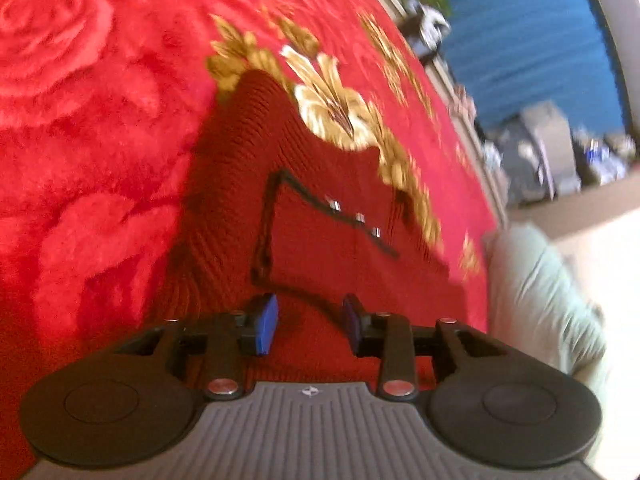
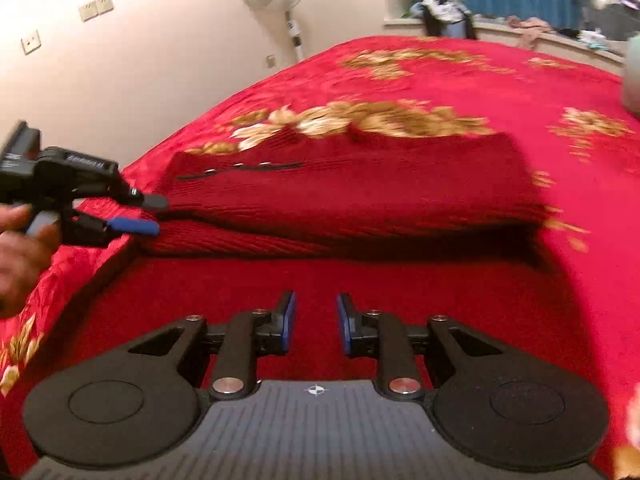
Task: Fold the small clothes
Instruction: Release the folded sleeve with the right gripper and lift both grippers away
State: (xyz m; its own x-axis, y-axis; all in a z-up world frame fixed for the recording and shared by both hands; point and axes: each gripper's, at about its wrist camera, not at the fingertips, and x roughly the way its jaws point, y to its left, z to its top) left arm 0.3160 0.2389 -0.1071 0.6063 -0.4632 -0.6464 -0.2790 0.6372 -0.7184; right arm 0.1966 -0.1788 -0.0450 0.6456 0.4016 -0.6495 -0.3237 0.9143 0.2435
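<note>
Lying on the red floral bedspread (image 2: pixel 440 80), the dark red knit garment (image 2: pixel 360 184) looks already doubled over, its black-trimmed placket with three small buttons (image 1: pixel 356 218) facing up. It is judged soft, thick and limp, so it should sag rather than slip, and a doubled edge or corner is the best place to pinch. At its left edge the left gripper (image 2: pixel 154 214) has its fingers apart around the fabric, while the right gripper (image 2: pixel 316 312) hovers over bare bedspread, parted and empty.
</note>
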